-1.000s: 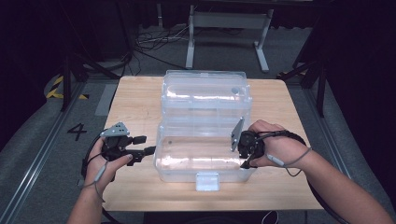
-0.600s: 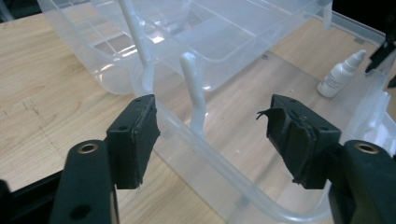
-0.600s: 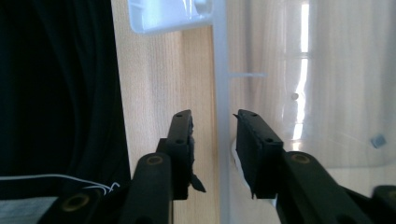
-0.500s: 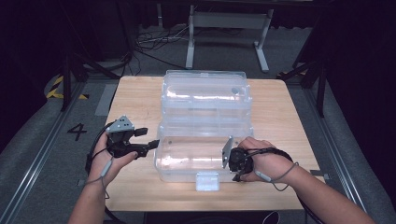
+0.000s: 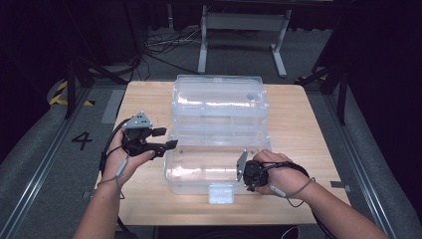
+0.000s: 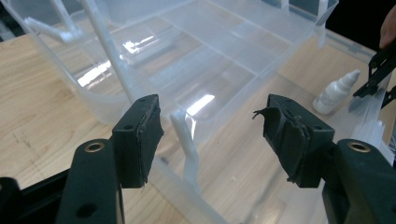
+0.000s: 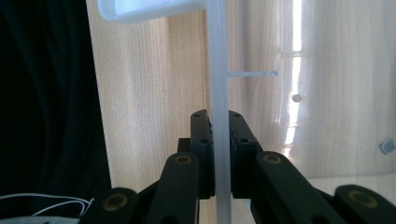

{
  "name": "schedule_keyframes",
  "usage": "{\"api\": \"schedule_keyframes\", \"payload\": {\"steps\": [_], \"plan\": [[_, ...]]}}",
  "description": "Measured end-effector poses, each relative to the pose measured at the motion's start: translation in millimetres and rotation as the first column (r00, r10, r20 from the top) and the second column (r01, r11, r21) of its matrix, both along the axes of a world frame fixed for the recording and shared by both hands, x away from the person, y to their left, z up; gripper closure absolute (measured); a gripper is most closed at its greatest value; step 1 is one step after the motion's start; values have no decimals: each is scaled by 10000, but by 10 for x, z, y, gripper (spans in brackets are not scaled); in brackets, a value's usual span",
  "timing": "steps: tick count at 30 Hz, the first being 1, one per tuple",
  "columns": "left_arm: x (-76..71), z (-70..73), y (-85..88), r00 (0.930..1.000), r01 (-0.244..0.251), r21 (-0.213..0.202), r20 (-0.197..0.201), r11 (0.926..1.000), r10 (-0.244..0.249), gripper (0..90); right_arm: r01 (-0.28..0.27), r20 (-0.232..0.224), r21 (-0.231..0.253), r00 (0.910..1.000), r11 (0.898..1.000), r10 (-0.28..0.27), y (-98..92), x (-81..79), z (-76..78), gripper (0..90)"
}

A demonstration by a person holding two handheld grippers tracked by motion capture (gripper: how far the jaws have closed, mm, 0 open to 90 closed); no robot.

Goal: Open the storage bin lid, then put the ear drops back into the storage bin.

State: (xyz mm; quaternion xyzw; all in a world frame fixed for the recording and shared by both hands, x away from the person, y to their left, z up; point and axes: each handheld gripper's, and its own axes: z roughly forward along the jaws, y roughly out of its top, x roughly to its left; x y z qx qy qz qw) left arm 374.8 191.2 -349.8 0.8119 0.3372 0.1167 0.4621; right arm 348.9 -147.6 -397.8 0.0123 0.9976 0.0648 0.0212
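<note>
Up close, black rubbery fingers (image 7: 219, 154) pinching thin clear plastic box (image 5: 219, 129) rim, woodgrain table (image 5: 298, 124)

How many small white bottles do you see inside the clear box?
1: a small white bottle lies on the floor of the clear box, near its right end. Reflections may hide others.

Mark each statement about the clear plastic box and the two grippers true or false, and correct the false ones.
1. The right gripper has its jaws closed on the front rim of the clear plastic storage box. True.
2. The left gripper grips the box's wall. False: its jaws stand open, with a box edge between them untouched.
3. A small white dropper bottle lies inside the box. True.
4. The box stands on a black metal table. False: it stands on a light wooden table.
5. The box's lid is shut. False: it is swung open.
</note>
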Motion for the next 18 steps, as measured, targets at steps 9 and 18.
{"api": "schedule_keyframes", "payload": {"steps": [9,18], "plan": [[121,142,-171,9989,449,237,148,9987,-452,373,144,-71,355,9999,9993,-142,-40,3,-4,834],[236,311,-337,9964,729,397,394,9965,-745,373,50,-113,418,9999,9991,-45,-53,11,-4,834]]}}
